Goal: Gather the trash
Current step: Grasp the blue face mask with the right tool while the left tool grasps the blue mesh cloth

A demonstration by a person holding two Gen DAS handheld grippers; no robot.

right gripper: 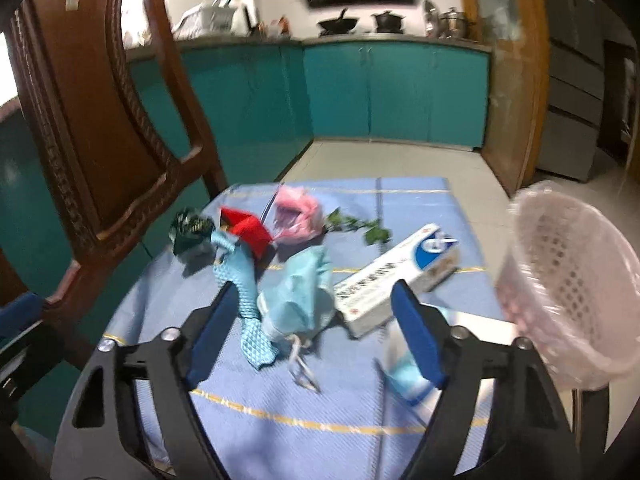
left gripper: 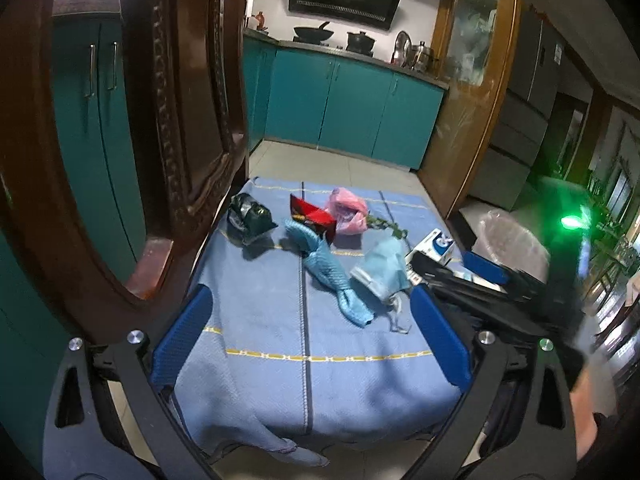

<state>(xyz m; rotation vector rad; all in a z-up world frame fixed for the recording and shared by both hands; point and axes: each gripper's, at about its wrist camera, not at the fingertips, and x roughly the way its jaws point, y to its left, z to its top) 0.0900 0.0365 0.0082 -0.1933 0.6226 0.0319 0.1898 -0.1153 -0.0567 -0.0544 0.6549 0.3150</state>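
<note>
Lying dead ahead of the right gripper (right gripper: 312, 328), at 12 o'clock between its spread blue pads, is the crumpled light-blue face mask (right gripper: 302, 294), its ear loop (right gripper: 302, 364) trailing back toward the jaws. Those jaws stand wide open and hold nothing. Just beside the mask at 10 o'clock runs the blue textured cloth (right gripper: 246, 292), its long axis slanting from 11 toward 6; at 2 o'clock lies the white and blue carton (right gripper: 396, 276), long axis pointing toward 2. Farther off sit the dark crumpled bag (right gripper: 190, 230), red wrapper (right gripper: 246, 232), pink plastic bag (right gripper: 298, 212) and leafy sprig (right gripper: 360, 228). All rest on the blue-clothed tabletop (right gripper: 280, 412). The pink lined basket (right gripper: 568, 292) stands at 3 o'clock, close to the right side. The left gripper (left gripper: 312, 336), likewise wide open and empty, hangs farther back, with the mask (left gripper: 384, 272) at 1 o'clock. I judge the right hand nearer, and a straight forward reach would likely bracket the mask, though the cloth's edge may be caught too.
</note>
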